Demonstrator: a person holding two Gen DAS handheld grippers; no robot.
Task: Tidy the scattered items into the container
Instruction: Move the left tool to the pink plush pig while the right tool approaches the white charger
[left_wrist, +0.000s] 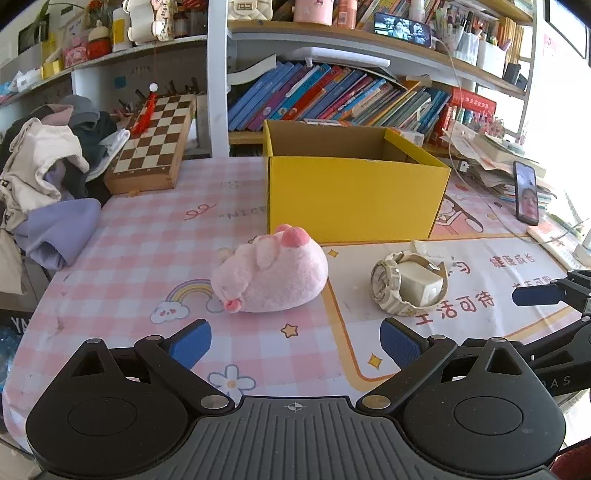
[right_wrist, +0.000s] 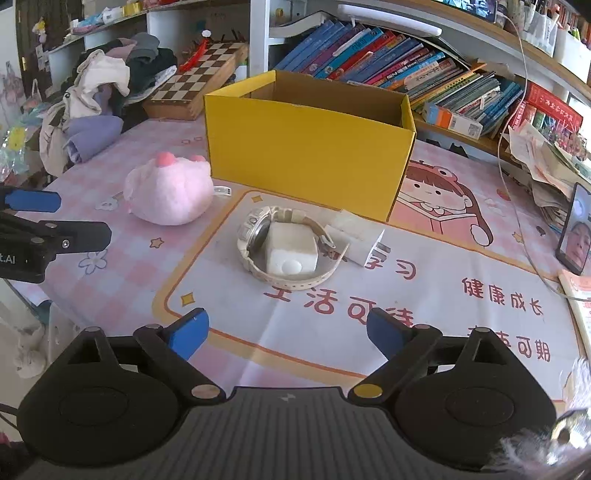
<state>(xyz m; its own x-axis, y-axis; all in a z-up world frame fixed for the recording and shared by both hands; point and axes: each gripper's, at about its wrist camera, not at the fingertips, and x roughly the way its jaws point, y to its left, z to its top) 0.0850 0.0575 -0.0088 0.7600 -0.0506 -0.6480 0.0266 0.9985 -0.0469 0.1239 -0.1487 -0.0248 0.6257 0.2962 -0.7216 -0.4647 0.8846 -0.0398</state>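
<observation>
A pink plush pig (left_wrist: 271, 275) lies on the table in front of the yellow cardboard box (left_wrist: 354, 195), seen also in the right wrist view (right_wrist: 168, 192). A cream watch wrapped round a white cushion block (left_wrist: 408, 282) lies to its right, in the right wrist view (right_wrist: 284, 245) beside a white charger plug (right_wrist: 364, 240). The yellow box (right_wrist: 306, 151) stands open behind them. My left gripper (left_wrist: 295, 345) is open and empty, just short of the pig. My right gripper (right_wrist: 288, 334) is open and empty, short of the watch.
A wooden chessboard box (left_wrist: 155, 144) and a heap of clothes (left_wrist: 48, 173) sit at the back left. Bookshelves (left_wrist: 332, 96) run behind the box. A phone (left_wrist: 526, 192) stands at the right by stacked papers, with a cable trailing (right_wrist: 517, 206).
</observation>
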